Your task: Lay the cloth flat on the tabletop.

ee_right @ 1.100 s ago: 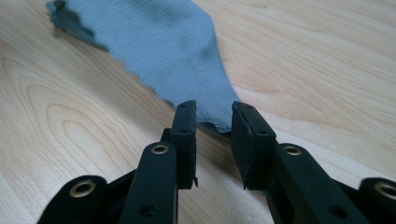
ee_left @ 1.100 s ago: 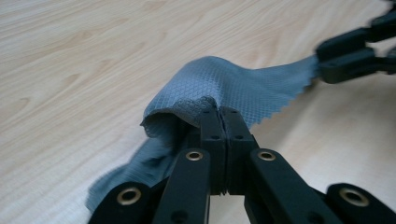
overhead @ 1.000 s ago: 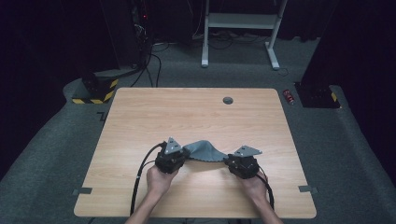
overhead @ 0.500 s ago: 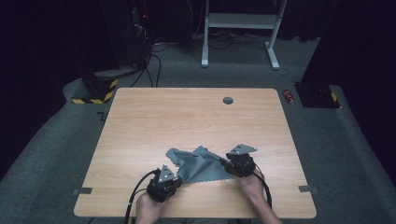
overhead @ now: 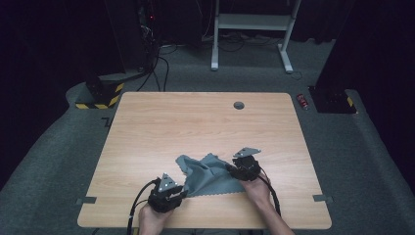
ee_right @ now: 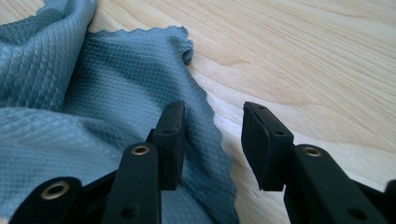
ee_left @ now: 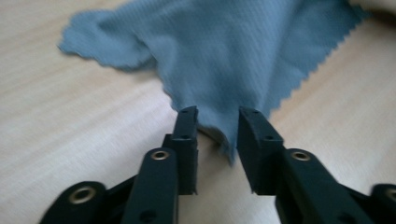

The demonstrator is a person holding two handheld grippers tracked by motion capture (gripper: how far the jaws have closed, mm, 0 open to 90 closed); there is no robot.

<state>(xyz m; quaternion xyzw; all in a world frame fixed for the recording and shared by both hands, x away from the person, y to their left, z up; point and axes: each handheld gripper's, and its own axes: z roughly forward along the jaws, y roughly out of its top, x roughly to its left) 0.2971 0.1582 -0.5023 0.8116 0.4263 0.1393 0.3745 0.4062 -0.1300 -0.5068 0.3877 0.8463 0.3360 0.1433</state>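
**Cloth down on the table, both tongs loose**

While the grey-blue cloth [overhead: 208, 174] lies crumpled on the near half of the wooden table [overhead: 195, 122], I have a pair of tongs at each end of it. My left gripper [overhead: 178, 195] sits at the cloth's near-left corner, close to the table's front edge, with my left hand [overhead: 151, 218] behind it. Its jaws have just been opening: in the left gripper view they stand apart, and the pointed corner of the cloth [ee_left: 224, 60] hangs down into the gap between them. The corner lies close to the inner faces, but neither pad presses on it, so I am no longer pinching it there.

My right gripper [overhead: 234, 169] is at the cloth's right side, farther from the front edge than the left one, with my right hand [overhead: 259, 188] just behind it. Its jaws are parted to a middling gap as well. In the right gripper view the left-hand jaw rests over the cloth [ee_right: 93, 116], whose zigzag edge runs down between the two jaws, while the right-hand jaw stands over bare wood. Nothing is clamped there.

The cloth itself is bunched, with a raised fold through its middle and one lobe spreading toward the table's centre. Its near edge lies flat and straight between my two grippers. A small dark round fitting [overhead: 239, 105] is set in the far part of the tabletop, well apart from the cloth.
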